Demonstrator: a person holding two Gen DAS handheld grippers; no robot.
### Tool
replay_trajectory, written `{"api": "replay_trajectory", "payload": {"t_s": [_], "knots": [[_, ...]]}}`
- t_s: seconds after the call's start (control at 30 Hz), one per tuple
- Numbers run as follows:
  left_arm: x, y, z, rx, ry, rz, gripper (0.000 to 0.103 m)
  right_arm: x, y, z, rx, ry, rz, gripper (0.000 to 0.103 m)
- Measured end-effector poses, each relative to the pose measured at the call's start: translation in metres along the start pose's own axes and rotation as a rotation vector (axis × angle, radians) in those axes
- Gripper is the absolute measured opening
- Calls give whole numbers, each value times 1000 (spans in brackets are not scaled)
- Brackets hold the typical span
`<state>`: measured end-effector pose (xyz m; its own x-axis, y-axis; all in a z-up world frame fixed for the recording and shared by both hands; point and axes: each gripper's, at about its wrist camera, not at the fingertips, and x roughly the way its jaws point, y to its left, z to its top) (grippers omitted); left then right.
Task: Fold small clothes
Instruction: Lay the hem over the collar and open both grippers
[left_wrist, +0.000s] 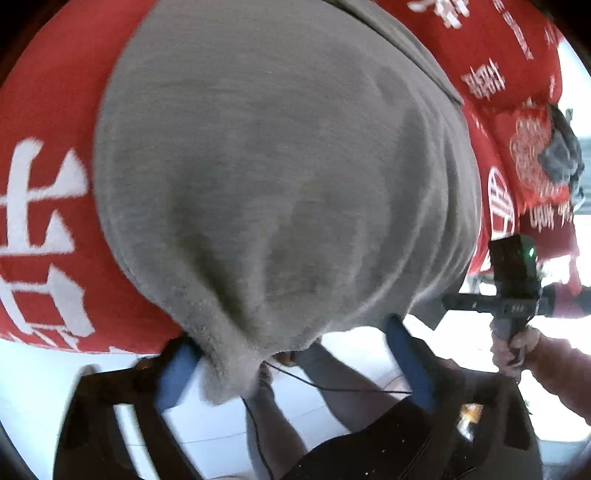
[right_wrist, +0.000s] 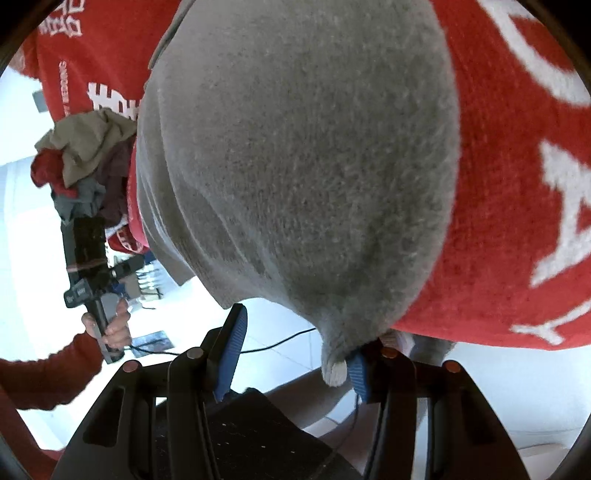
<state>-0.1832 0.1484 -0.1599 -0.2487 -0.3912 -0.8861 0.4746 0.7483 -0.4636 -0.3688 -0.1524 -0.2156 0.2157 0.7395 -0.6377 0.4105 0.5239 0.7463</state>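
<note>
Two tools – left tool (left_wrist: 291, 369) and right tool (right_wrist: 291, 354) – both apart, one grey garment (left_wrist: 277, 166) between their pads

My left claw (left_wrist: 295, 369) has blue ribbed pads (left_wrist: 173, 373) on black fingers. My right claw (right_wrist: 291, 354) matches, with copper-coloured screws (right_wrist: 388, 352) on its black frame. A green light (left_wrist: 531, 252) glows on its black housing. A thin black cable (left_wrist: 332, 386) trails below. My sleeves (right_wrist: 51, 373) are red.

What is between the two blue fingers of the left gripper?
A corner of the grey garment hangs between the left gripper's fingers, seen in the left wrist view.
</note>
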Motion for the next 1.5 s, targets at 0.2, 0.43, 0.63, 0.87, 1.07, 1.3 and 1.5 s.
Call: {"api": "replay_trajectory", "payload": {"t_s": [0.2,0.43,0.63,0.87,1.07,1.3,1.5], "knots": [[-1,-17,8,67,24,-11,19,-9,-17,-7,246,-120,115,13],[-52,-14,16,16,-67,-89,19,-30,15,-17,234,-184,237,13],[-85,-16,38,3,-156,-147,19,-59,43,-12,226,-278,339,13],[-123,-14,83,-48,-282,-205,19,-98,78,23,154,-361,423,13],[-139,-18,132,-55,-337,-154,19,-123,99,79,103,-389,467,8],[-107,-20,136,-13,-186,126,57,-102,75,122,161,-277,343,8],[-81,-38,132,208,-115,212,66,-92,53,131,187,-225,244,10]]}}
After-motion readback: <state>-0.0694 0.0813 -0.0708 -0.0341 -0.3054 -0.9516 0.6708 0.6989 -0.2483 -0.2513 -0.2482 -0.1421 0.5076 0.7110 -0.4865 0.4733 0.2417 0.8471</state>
